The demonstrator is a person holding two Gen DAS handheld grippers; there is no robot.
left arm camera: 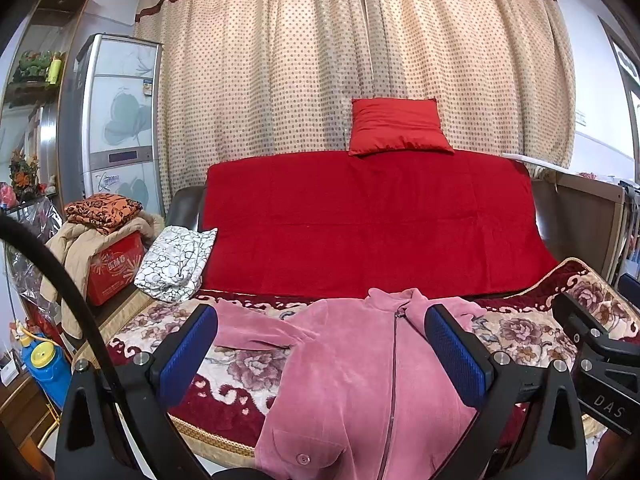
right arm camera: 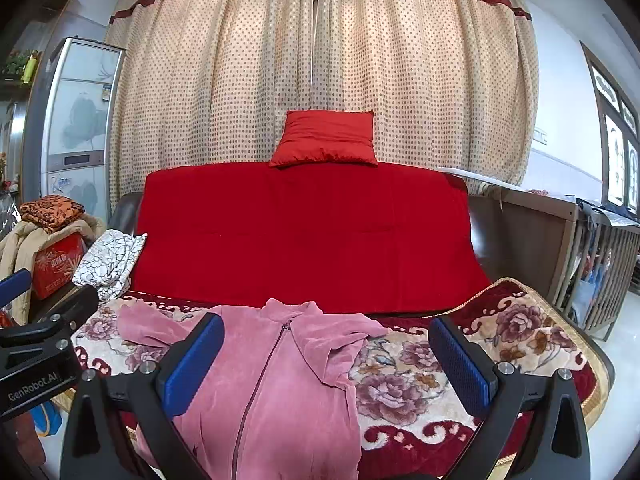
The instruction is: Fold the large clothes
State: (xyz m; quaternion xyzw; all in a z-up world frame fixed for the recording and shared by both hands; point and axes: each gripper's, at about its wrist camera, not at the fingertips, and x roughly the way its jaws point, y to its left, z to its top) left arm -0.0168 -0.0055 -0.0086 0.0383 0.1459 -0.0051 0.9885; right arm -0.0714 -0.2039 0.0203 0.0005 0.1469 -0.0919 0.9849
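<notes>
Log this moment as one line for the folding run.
pink jacket: flat, zipped, unfolded | left hand-held gripper: open, empty | right hand-held gripper: open, empty

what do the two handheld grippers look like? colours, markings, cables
Left gripper: black frame, silver screws, two fingers with blue textured pads; a black cable arcs past it. Right gripper: same black frame and blue pads. Body lettering reads "GenRobot.AI" on the left, "DAS" on the right.

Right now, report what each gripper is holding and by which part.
Nothing is held. The left gripper and right gripper are both open, hovering above the pink jacket, which lies spread on the floral blanket.
</notes>
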